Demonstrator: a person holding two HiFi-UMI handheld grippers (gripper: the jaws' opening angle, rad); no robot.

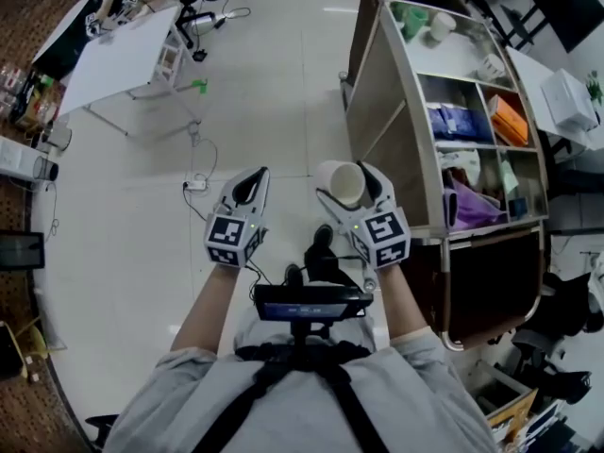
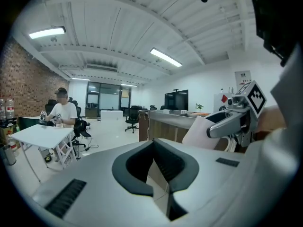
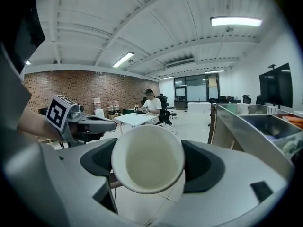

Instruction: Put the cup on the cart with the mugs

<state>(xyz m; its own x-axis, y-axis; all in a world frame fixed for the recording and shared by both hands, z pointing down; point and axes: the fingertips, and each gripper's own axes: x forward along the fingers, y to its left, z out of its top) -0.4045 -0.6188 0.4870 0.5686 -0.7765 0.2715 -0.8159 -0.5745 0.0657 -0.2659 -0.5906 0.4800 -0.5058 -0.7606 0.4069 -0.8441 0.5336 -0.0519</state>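
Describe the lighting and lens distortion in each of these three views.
Head view: even, soft light, wooden shelf cart edges slightly bowed. Right gripper view: strong fisheye with black corners, ceiling strip light blown out, white paper cup sharp in the right gripper. Left gripper view: same dark vignette; left gripper looms large.
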